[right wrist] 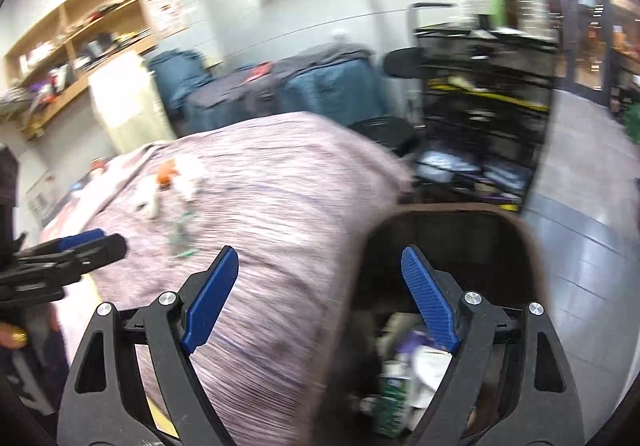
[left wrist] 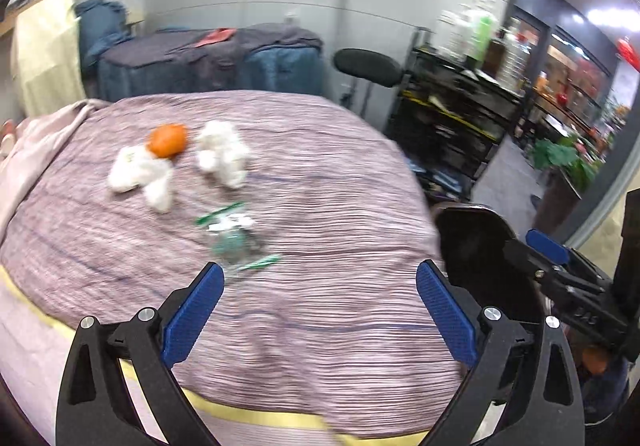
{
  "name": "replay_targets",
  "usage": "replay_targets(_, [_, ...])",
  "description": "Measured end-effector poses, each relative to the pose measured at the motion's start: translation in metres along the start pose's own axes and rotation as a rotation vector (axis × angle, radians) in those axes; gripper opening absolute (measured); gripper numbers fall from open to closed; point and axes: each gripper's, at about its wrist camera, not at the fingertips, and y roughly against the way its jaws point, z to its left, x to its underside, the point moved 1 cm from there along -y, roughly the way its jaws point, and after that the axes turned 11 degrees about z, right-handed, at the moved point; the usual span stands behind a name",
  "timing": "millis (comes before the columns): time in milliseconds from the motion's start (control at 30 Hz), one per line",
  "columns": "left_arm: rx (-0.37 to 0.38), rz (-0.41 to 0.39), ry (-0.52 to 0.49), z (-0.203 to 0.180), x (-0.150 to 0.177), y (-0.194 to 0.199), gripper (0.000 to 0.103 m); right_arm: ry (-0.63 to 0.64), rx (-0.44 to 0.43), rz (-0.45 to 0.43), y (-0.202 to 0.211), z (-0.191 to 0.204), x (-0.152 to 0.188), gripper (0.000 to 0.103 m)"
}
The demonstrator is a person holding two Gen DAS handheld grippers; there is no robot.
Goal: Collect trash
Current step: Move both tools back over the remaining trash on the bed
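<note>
Left gripper (left wrist: pixel 320 298): jaws stood wide apart and held nothing, poised above the near part of the bed; it also showed at the left edge of the right wrist view (right wrist: pixel 86 242).
Right gripper (right wrist: pixel 320 286): jaws spread apart, empty, one finger over the bed edge and the other over the mouth of the bin; seen from the left wrist view (left wrist: pixel 548 246) it sat just beside the bin rim.
Bed cover (left wrist: pixel 320 326): a pink-purple striped cloth lay across the whole surface.
Clear wrapper (left wrist: pixel 234 236): crumpled plastic with green strips, probably a small snack or zip bag, though the blur made it hard to tell; it lay on the cover ahead of the left gripper's left finger, apart from it.
White tissues (left wrist: pixel 140 174): two crumpled wads lay farther back, the second (left wrist: pixel 222 154) near the first.
Orange object (left wrist: pixel 167 140): round, it rested between the two wads, touching the left one.
Trash bin (right wrist: pixel 520 238): dark, open-topped, it stood beside the bed's right edge, with paper and packaging scraps (right wrist: pixel 400 378) inside.
</note>
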Motion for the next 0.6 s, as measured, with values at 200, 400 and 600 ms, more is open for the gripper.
replay_targets(200, [-0.088, 0.017, 0.120, 0.077, -0.006, -0.007, 0.095, 0.094, -0.106, 0.074, -0.037, 0.049, -0.028, 0.083])
replay_targets(400, [-0.120, 0.048, 0.233, 0.140, -0.026, -0.023, 0.095, 0.178, -0.170, 0.152, -0.085, 0.100, -0.057, 0.083])
replay_targets(600, [-0.130, 0.080, 0.297, 0.177, -0.064, -0.054, 0.095, 0.248, -0.166, 0.213, -0.134, 0.143, -0.090, 0.083])
